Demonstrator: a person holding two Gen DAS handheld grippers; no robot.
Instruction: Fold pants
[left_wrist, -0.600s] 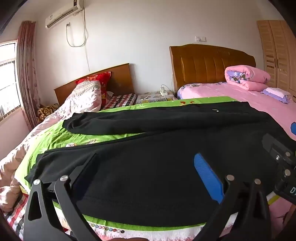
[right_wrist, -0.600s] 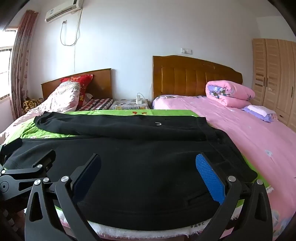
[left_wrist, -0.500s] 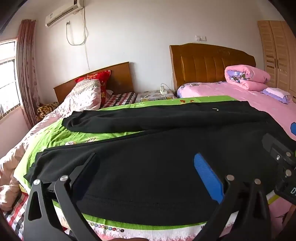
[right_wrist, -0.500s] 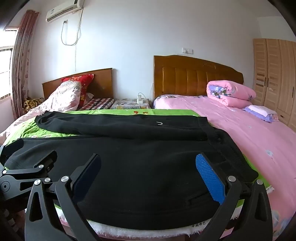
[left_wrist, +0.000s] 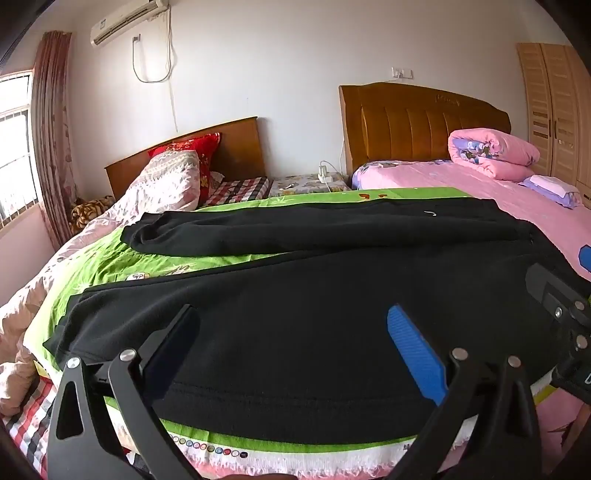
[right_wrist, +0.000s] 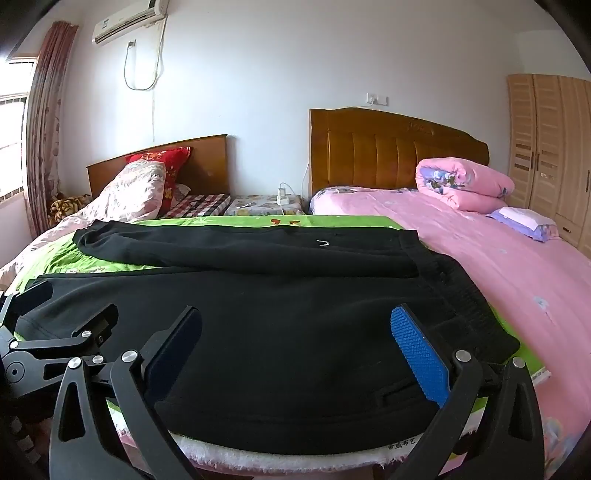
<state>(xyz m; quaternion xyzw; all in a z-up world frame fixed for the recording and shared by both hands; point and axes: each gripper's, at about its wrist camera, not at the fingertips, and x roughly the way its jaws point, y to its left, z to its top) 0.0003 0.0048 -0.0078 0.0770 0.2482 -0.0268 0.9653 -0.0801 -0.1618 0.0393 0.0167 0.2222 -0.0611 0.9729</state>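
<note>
Black pants (left_wrist: 295, 295) lie spread flat on a green sheet (left_wrist: 110, 266), legs running left, waistband at the right; they also show in the right wrist view (right_wrist: 280, 317). The far leg (right_wrist: 221, 247) lies apart from the near leg. My left gripper (left_wrist: 291, 332) is open and empty, hovering just above the near leg at the bed's front edge. My right gripper (right_wrist: 295, 332) is open and empty above the seat and waistband end. The left gripper's body (right_wrist: 55, 339) shows at the left of the right wrist view.
A pink bed (right_wrist: 498, 258) with a rolled pink quilt (right_wrist: 461, 184) and wooden headboard lies right. A second bed with a red pillow (left_wrist: 188, 151) lies back left. A wardrobe (right_wrist: 554, 147) stands far right. A nightstand with a charger (right_wrist: 282, 199) sits between the beds.
Both grippers have shifted only slightly; the view has risen a little. The pants lie as before and both grippers stay open.
</note>
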